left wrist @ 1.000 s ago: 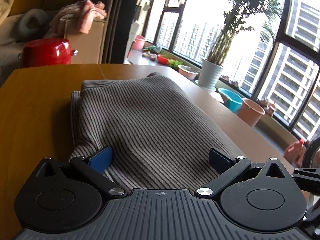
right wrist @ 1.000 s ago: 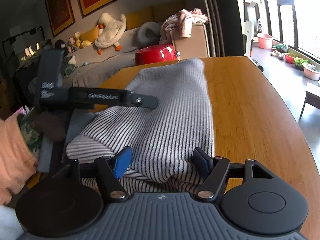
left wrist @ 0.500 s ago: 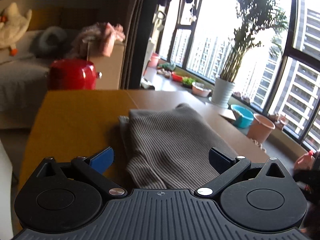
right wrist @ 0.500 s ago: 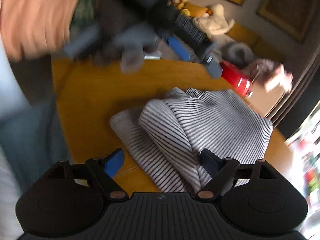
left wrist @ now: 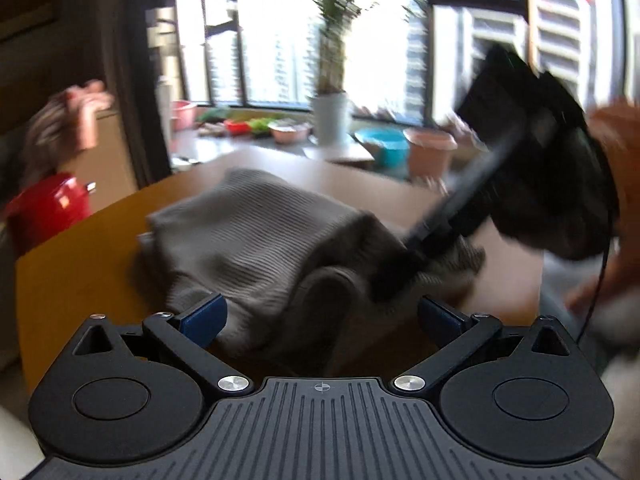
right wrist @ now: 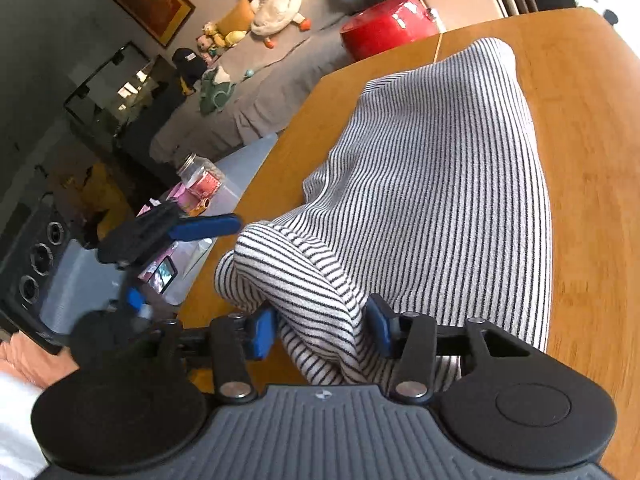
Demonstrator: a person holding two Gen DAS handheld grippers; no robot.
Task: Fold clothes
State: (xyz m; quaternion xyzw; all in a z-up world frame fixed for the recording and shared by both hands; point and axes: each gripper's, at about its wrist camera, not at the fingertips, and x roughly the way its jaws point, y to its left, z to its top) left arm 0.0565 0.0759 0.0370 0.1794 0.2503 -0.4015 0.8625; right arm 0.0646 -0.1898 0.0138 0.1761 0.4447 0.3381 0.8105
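The striped garment (right wrist: 432, 184) lies folded on the wooden table (right wrist: 592, 160), stretching away from the right gripper (right wrist: 320, 332) toward the far edge. Its near end is bunched into a rolled fold that sits between this gripper's blue pads (right wrist: 262, 332); the jaws have just been closing, and both pads now press on that fold, so the cloth is pinched.

In the blurred left wrist view the same garment (left wrist: 256, 232) lies just ahead of the left gripper (left wrist: 320, 316), whose jaws stand wide apart with nothing gripped; cloth reaches in between them without touching the pads.

Beyond the garment's far end, past the table edge, stands a red pot (right wrist: 388, 28) with its lid on, contents hidden. To the left of the right gripper, off the table, a glass jar (right wrist: 198, 174) holds something pink.
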